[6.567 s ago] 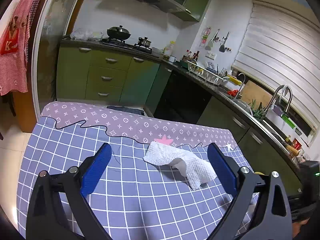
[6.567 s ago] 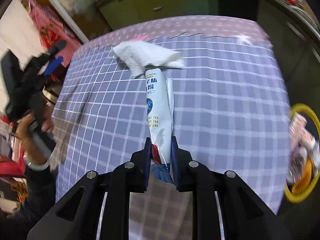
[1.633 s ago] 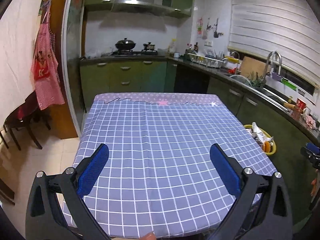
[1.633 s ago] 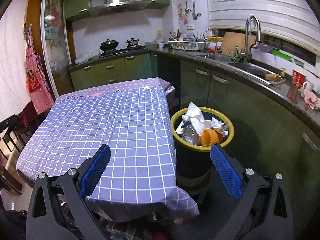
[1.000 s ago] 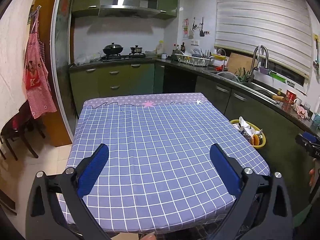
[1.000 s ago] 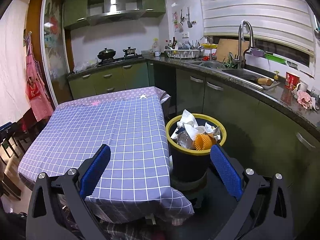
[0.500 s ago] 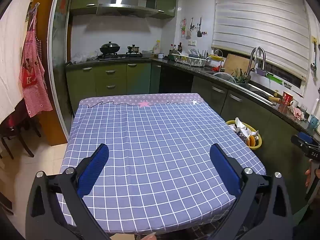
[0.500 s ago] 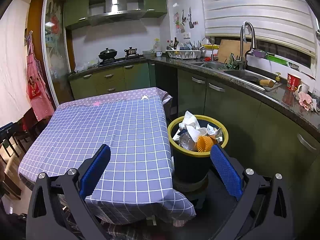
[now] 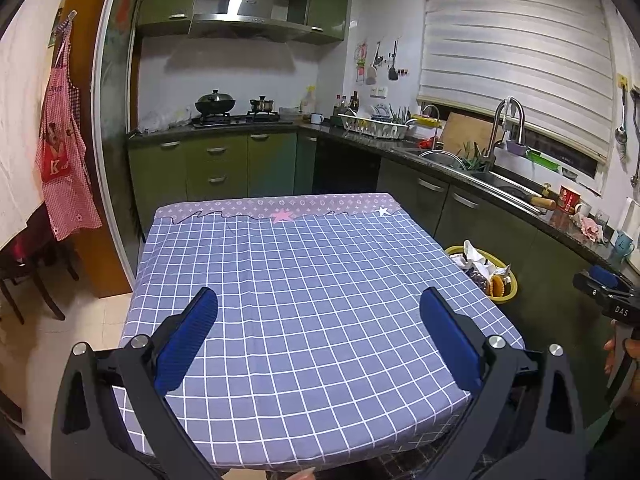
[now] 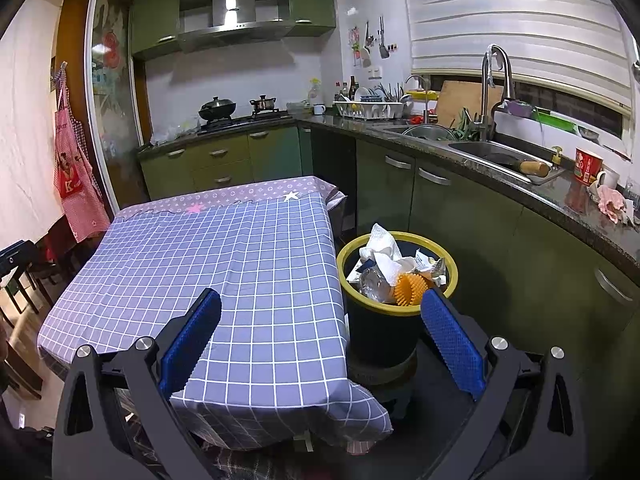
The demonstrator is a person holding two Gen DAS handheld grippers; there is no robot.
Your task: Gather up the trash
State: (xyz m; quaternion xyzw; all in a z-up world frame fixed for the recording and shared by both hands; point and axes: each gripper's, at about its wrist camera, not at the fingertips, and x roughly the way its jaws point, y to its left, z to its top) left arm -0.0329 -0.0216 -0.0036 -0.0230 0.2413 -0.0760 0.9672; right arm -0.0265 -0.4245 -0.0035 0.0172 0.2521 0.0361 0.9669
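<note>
The left tool is spread wide with nothing between its 2 blue pads, held over the near edge of the surface, which is covered by a blue checked cloth. The near edge of that cloth is partly hidden behind the tool's black frame. The right tool is also wide open and empty, near the right corner of the surface.

The trash lies in the yellow-rimmed bin on the floor just right of the surface: crumpled white paper, a clear crushed item and an orange ribbed piece; what lies deeper cannot be made out. The right pad covers a part of the bin's near rim. From the left wrist view, the bin is half hidden behind the surface's right edge. At that view's far right edge, the other tool is cut off, with only a few fingers of the person's hand showing.
</note>
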